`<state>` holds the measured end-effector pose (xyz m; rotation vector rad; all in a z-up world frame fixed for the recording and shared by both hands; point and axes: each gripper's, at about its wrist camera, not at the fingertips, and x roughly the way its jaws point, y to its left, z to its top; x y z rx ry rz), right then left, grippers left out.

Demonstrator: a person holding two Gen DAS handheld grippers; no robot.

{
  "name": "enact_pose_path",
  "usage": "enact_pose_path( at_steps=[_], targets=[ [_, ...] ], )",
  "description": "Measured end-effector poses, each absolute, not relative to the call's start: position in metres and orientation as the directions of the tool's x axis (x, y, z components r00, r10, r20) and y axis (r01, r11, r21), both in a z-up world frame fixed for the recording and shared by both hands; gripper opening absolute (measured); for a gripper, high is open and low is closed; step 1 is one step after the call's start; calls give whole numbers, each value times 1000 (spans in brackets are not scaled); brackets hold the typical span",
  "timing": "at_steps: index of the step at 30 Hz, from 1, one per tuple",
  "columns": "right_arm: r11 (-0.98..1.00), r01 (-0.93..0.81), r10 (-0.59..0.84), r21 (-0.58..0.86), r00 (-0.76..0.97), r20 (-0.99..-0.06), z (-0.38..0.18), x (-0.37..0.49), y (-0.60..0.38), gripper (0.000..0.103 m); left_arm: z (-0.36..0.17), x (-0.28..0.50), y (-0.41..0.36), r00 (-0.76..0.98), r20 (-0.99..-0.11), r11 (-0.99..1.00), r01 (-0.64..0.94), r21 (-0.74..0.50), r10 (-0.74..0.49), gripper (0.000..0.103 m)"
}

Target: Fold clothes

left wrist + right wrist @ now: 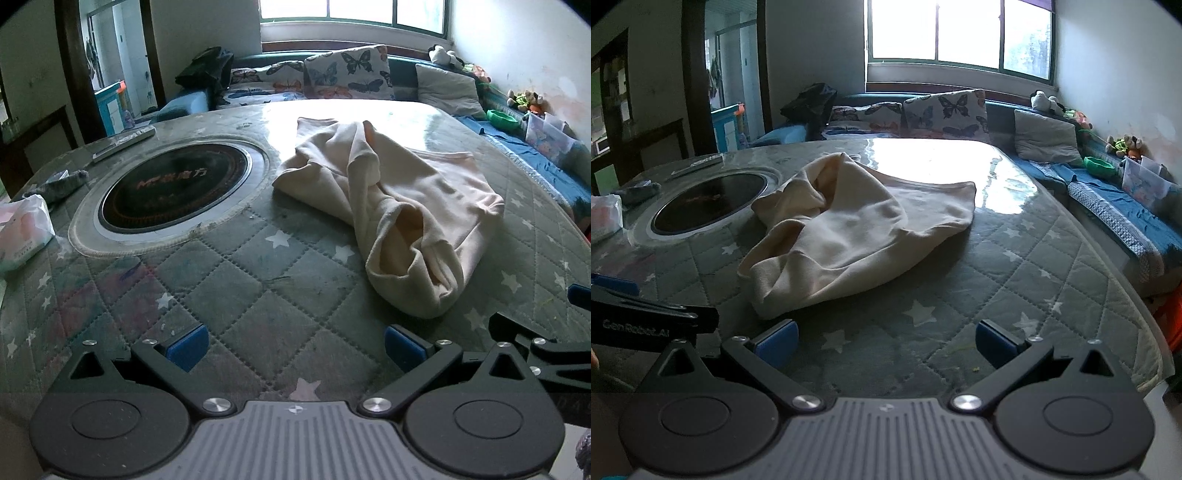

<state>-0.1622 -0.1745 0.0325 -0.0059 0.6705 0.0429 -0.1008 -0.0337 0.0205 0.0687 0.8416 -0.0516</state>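
Observation:
A cream garment (399, 195) lies crumpled in a heap on the quilted star-patterned table cover (258, 288), with an open tube of cloth facing me. My left gripper (295, 347) is open, low over the cover, short of the heap and to its left. In the right wrist view the same garment (857, 229) sits ahead and slightly left of my right gripper (886, 343), which is open and holds nothing. The left gripper's body shows at that view's left edge.
A round black hob (173, 188) is set into the table left of the garment. A tissue pack (22, 229) and a remote (122, 142) lie at the left. A sofa with butterfly cushions (347, 74), a grey pillow and toys borders the far and right sides.

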Motion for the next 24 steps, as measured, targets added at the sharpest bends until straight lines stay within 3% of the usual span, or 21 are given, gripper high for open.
enact_pose_path(
  at_steps=[24],
  targets=[
    [999, -36, 41, 20, 783, -621, 33, -165, -174, 103, 20, -104, -41, 666, -746, 996, 81, 49, -17, 103]
  ],
)
